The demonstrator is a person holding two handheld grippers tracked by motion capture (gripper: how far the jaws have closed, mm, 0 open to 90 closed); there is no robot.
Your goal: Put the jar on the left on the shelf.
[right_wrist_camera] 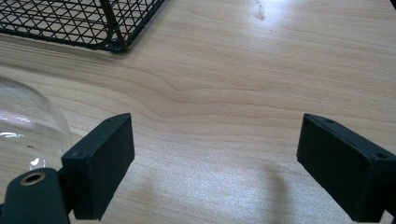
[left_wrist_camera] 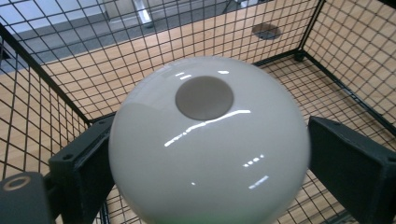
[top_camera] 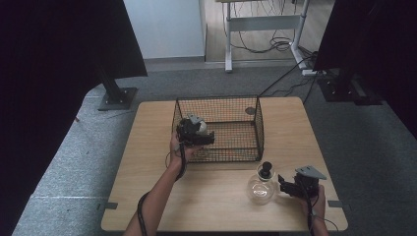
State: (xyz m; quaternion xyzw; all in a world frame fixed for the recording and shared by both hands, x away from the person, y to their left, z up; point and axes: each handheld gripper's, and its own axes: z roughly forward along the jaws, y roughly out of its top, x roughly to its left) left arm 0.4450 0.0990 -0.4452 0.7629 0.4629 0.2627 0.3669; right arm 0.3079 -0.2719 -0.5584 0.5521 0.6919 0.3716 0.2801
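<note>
release looks like the step in hand: the left gripper (left_wrist_camera: 205, 186) hangs inside the wire basket (top_camera: 255, 128), jaws wide around a glossy white ball (left_wrist_camera: 208, 140), with a gap showing at the right-hand pad, so the ball seems let go above the basket floor. next, that gripper must lift straight out, clearing the mesh wall beside it. the right gripper (right_wrist_camera: 215, 163) rests wide and empty on the counter (right_wrist_camera: 261, 70), just beside a round glass flask (top_camera: 260, 188) with a black stopper.
</note>
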